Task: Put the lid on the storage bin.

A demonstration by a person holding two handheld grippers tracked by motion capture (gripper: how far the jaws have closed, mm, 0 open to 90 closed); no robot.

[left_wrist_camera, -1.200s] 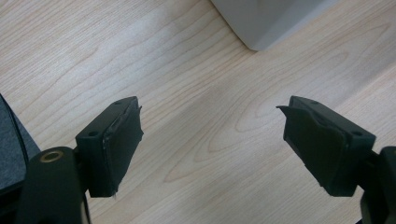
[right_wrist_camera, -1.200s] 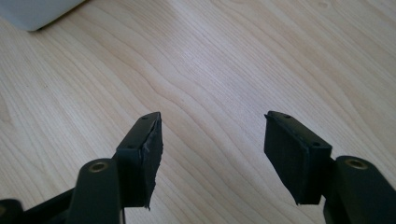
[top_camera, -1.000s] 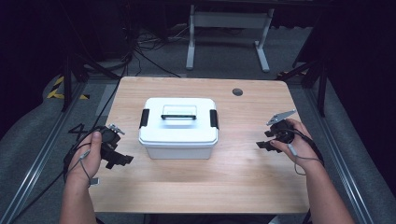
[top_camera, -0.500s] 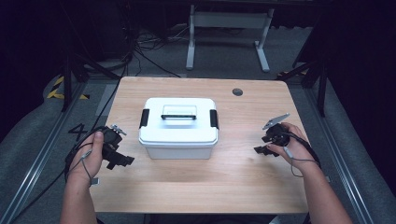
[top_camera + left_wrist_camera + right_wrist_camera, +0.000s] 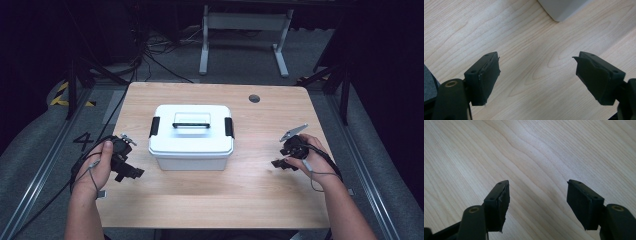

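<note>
Nearest me, the left gripper (image 5: 131,170) and the right gripper (image 5: 280,162) both sit low over the wooden table (image 5: 210,200), jaws spread wide, holding and touching nothing. Between them, a little farther back, the white lidded box (image 5: 191,137) stands closed, black latches down and handle flat. By the look of it, the work hasn't begun.

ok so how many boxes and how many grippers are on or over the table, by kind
white lidded box: 1
grippers: 2, the left gripper and the right gripper, both with jaws open and empty
total: 3
</note>
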